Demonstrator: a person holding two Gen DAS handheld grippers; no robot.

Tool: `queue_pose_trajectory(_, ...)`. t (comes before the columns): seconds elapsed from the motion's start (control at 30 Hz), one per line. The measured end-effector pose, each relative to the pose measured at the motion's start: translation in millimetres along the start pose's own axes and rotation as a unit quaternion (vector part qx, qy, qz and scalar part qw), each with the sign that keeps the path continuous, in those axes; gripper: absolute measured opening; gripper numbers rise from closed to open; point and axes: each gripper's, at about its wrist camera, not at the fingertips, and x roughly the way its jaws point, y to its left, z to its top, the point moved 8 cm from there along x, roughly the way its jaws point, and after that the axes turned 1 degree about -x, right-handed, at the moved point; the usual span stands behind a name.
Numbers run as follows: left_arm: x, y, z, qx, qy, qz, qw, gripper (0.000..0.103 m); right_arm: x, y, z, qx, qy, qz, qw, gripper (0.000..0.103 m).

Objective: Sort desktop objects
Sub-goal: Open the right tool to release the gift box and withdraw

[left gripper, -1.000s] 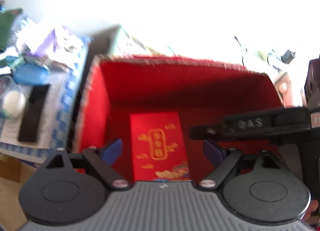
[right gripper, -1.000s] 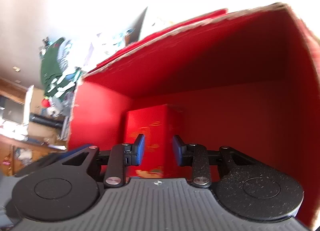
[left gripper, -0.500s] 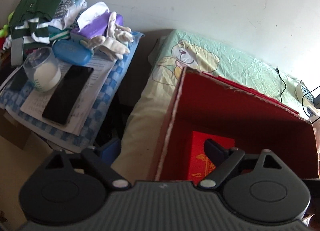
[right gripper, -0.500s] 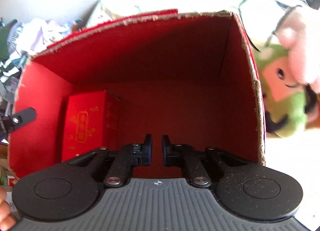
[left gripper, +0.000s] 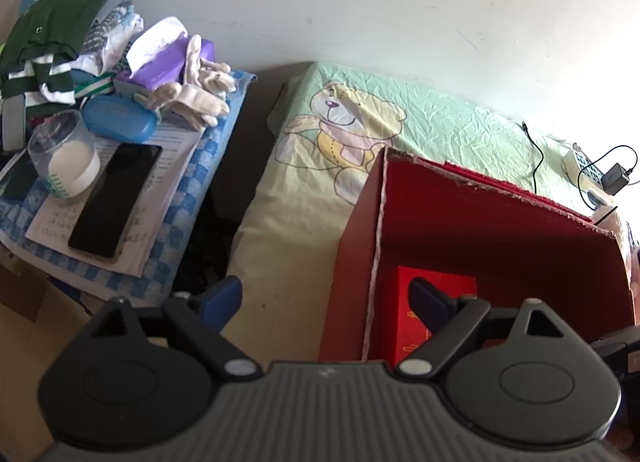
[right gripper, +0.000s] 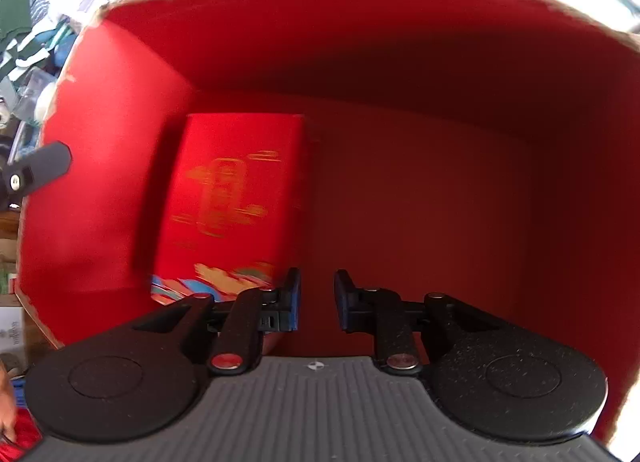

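Note:
A big red cardboard box stands open on the bed; its inside fills the right wrist view. A small red gift box with gold print lies inside it against the left wall, and shows partly in the left wrist view. My left gripper is open and empty, straddling the box's left wall. My right gripper is open with a small gap and empty, low inside the box beside the gift box.
A side table with a blue checked cloth holds a black phone, a clear cup, a blue case, white gloves, tissues and clothes. A bear-print sheet covers the bed. A charger and cable lie far right.
My left gripper swung left from over the box, bringing the side table into view. My right gripper moved closer to the gift box and its jaws opened a little.

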Motion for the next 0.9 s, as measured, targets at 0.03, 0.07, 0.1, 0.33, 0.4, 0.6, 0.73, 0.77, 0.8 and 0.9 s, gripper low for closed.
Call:
queue_pose_trajectory(0.03,-0.9,0.3,-1.4,0.001,0.001,-0.002,1.0000,0.091,2.5,5.3,4.8,0.005,0.002,0.012,1.000,0.020)
queue_pose_trajectory(0.07,-1.9,0.6,-2.8,0.003,0.003,-0.003,1.0000,0.092,2.5,9.3,10.9,0.012,-0.007,0.024,1.000,0.020)
queue_pose_trajectory(0.1,-2.7,1.0,-4.0,0.004,0.004,-0.003,1.0000,0.092,3.4,12.7,16.0,0.014,-0.014,0.025,0.999,0.020)
queue_pose_trajectory(0.33,-6.6,2.4,-7.4,0.032,-0.005,0.035,0.9989,0.096,33.1,25.8,38.2,0.005,-0.040,0.042,0.998,0.021)
queue_pose_trajectory(0.4,-7.8,-0.3,-8.9,0.041,-0.007,0.041,0.9983,0.096,31.8,21.5,40.2,-0.005,-0.072,0.045,0.996,0.022)
queue_pose_trajectory(0.6,-16.8,-10.5,-10.2,0.058,-0.022,0.069,0.9957,0.097,31.8,18.8,33.8,-0.026,-0.140,-0.001,0.990,0.050)
queue_pose_trajectory(0.73,-24.1,-21.1,-14.6,0.070,-0.024,0.082,0.9938,0.097,17.2,24.0,18.2,-0.005,-0.185,0.016,0.983,0.058)
queue_pose_trajectory(0.77,-26.2,-24.3,-16.1,0.073,-0.024,0.083,0.9936,0.097,13.5,23.5,14.1,0.004,-0.195,0.023,0.981,0.058)
queue_pose_trajectory(0.8,-28.9,-27.4,-17.9,0.074,-0.024,0.083,0.9935,0.097,8.4,22.0,6.5,0.008,-0.203,0.028,0.979,0.058)
queue_pose_trajectory(0.9,-40.0,-36.5,-23.3,0.077,-0.028,0.089,0.9927,0.097,-8.2,3.7,-5.4,0.011,-0.231,0.036,0.972,0.058)
